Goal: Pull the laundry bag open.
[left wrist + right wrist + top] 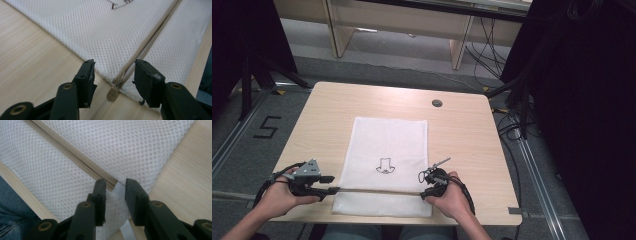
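Both my forearms are coming in at the near edge of the high view, the left gripper [330, 189] sitting at the left end of the zipper [377, 191] and the right gripper [426, 186] at its right end. Between them the white mesh bag [387, 145] is lying flat on the wooden table [462, 135], zipper running crosswise close to my side and a small black outline drawing [385, 166] near the middle. In the left gripper view my jaws are standing apart, nothing pressed between them; the beige zipper pull [112, 94] is resting on the table just ahead of the gap, at the bag's corner, with the closed zipper running away up and to the right. In the right gripper view the jaws are also parted, straddling a raised fold of mesh [116, 195] at the zipper's end without visibly pinching it. I am judging the bag light, limp and easily snagged, apt to bunch or slide on the smooth wood, so one side should be pinching fabric at the seam end while the other is taking the stiff pull tab. High view alone is giving the full layout and the drawing; the gripper views alone are resolving the pull and the mesh weave.
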{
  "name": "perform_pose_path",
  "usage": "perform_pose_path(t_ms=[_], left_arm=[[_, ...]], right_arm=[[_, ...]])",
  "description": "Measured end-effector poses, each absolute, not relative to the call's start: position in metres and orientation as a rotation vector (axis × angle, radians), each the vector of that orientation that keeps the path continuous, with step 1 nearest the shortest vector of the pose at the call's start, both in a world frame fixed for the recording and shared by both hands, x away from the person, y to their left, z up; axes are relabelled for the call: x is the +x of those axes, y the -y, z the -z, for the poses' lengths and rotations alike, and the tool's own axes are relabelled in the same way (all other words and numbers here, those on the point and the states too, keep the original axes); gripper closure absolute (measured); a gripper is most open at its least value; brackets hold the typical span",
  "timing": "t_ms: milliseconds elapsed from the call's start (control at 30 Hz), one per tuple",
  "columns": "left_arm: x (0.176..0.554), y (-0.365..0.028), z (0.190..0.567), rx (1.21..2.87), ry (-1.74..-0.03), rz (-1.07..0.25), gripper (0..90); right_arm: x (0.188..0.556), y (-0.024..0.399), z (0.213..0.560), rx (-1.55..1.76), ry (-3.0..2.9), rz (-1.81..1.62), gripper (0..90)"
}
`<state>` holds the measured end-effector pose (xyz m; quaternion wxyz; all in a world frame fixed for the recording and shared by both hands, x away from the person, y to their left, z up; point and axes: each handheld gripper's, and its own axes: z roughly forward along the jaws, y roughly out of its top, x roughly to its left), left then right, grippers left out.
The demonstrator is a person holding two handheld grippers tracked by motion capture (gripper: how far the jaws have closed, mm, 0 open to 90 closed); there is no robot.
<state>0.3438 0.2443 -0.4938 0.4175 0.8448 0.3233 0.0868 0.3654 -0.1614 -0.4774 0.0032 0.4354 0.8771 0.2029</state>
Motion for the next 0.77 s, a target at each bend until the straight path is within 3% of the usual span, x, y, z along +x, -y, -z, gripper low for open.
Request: perform_pose_path(t_ms=[133, 333, 767], left_arm=[[0.352, -0.237, 0.494, 2.062, -0.857, -0.21, 46.6], [0.359, -0.231, 0.494, 2.004, -0.911, -0.273, 40.5], [0.362, -0.243, 0.495, 1.986, -0.974, -0.307, 41.0]], right_arm=[[0.365, 0.161, 0.476, 1.342, -2.731, -0.686, 62.4], [0.361, 0.162, 0.47, 1.386, -2.688, -0.703, 60.5], [0.362, 0.169, 0.47, 1.355, -2.669, -0.774, 58.2]])
